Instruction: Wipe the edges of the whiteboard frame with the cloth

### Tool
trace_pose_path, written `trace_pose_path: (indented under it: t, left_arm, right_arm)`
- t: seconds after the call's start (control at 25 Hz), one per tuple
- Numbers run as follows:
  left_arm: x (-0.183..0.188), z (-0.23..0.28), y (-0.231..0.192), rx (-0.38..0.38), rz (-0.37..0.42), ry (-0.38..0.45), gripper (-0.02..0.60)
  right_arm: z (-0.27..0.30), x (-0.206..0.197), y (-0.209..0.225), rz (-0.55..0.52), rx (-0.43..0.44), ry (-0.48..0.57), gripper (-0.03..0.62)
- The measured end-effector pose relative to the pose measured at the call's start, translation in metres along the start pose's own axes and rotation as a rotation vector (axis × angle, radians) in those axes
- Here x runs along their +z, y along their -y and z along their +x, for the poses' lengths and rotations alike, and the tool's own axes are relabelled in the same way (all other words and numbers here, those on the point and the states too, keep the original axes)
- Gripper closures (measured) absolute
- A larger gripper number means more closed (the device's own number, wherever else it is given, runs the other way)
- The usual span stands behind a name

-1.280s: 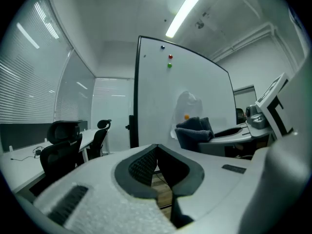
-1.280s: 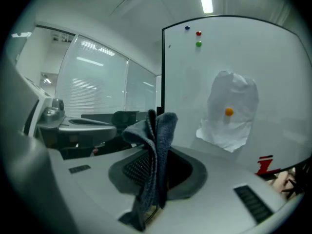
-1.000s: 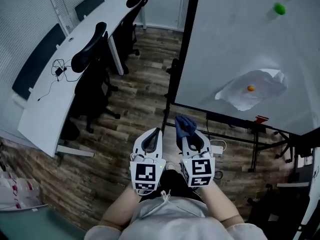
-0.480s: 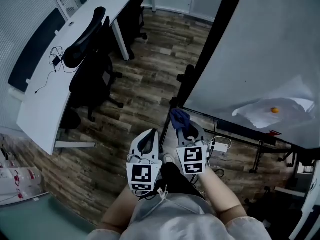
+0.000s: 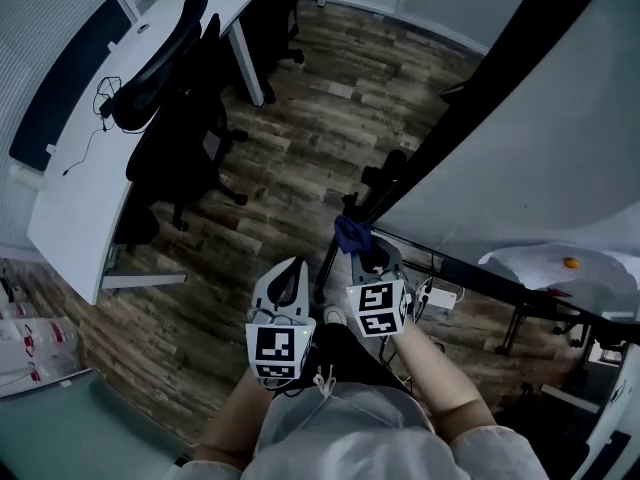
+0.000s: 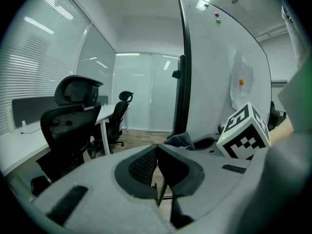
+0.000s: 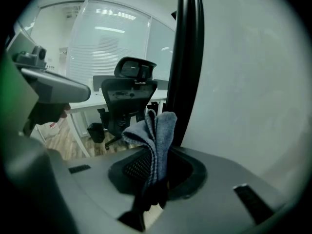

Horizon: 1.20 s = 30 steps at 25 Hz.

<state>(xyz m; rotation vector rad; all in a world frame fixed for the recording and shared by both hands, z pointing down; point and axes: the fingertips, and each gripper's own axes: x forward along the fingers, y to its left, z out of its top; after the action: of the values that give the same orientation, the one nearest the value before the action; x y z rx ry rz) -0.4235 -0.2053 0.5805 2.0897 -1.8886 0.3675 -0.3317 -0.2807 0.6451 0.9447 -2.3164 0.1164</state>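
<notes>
Between the right gripper's [image 5: 366, 256] clenched jaws, the blue cloth [image 7: 155, 130] sticks up, pinched tight, just beside the whiteboard frame [image 7: 187, 57] black upright, low down. Left gripper [image 5: 288, 280] alongside, jaws pressed together on nothing. Office chairs [image 5: 175, 118], desk [image 5: 80, 198] off left.

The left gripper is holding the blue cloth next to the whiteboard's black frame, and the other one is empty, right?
Not quite: the right gripper holds the cloth, pinched between its jaws beside the black frame, as the right gripper view shows. The left gripper is the empty one, jaws shut.
</notes>
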Motion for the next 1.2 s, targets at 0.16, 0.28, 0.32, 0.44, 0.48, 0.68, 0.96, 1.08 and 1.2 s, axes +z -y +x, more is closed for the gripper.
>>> trace_pose_path:
  t: [0.16, 0.28, 0.32, 0.44, 0.48, 0.68, 0.96, 1.08, 1.2]
  left_arm:
    - [-0.004, 0.009, -0.001, 0.001, -0.023, 0.004, 0.563]
    - [-0.005, 0.012, -0.002, -0.014, -0.021, 0.000, 0.563]
    - [-0.006, 0.012, -0.002, -0.023, -0.018, -0.002, 0.563]
    - [-0.011, 0.012, -0.001, -0.058, -0.010, -0.019, 0.563]
    - [-0.013, 0.012, -0.001, -0.069, -0.008, -0.024, 0.563]
    - [-0.017, 0.010, 0.003, -0.113, -0.022, -0.037, 0.563]
    - [0.006, 0.008, 0.011, -0.158, 0.000, 0.000, 0.563]
    - [0.020, 0.005, 0.012, -0.173, 0.007, 0.027, 0.563]
    - [0.035, -0.001, 0.012, -0.178, 0.025, 0.054, 0.563]
  right_arm:
    - [0.012, -0.005, 0.001, -0.010, 0.005, -0.012, 0.522]
    - [0.017, -0.005, 0.002, 0.012, -0.010, -0.011, 0.522]
    - [0.017, -0.005, 0.003, 0.018, -0.017, -0.012, 0.522]
    - [0.017, -0.003, 0.006, 0.023, -0.037, -0.017, 0.522]
    - [0.017, -0.002, 0.007, 0.027, -0.043, -0.017, 0.522]
    - [0.005, 0.006, 0.015, 0.057, -0.074, -0.014, 0.522]
    - [-0.022, 0.043, 0.025, 0.046, -0.118, 0.053, 0.522]
    - [-0.035, 0.061, 0.029, 0.064, -0.139, 0.083, 0.522]
    - [-0.048, 0.083, 0.030, 0.080, -0.141, 0.117, 0.522]
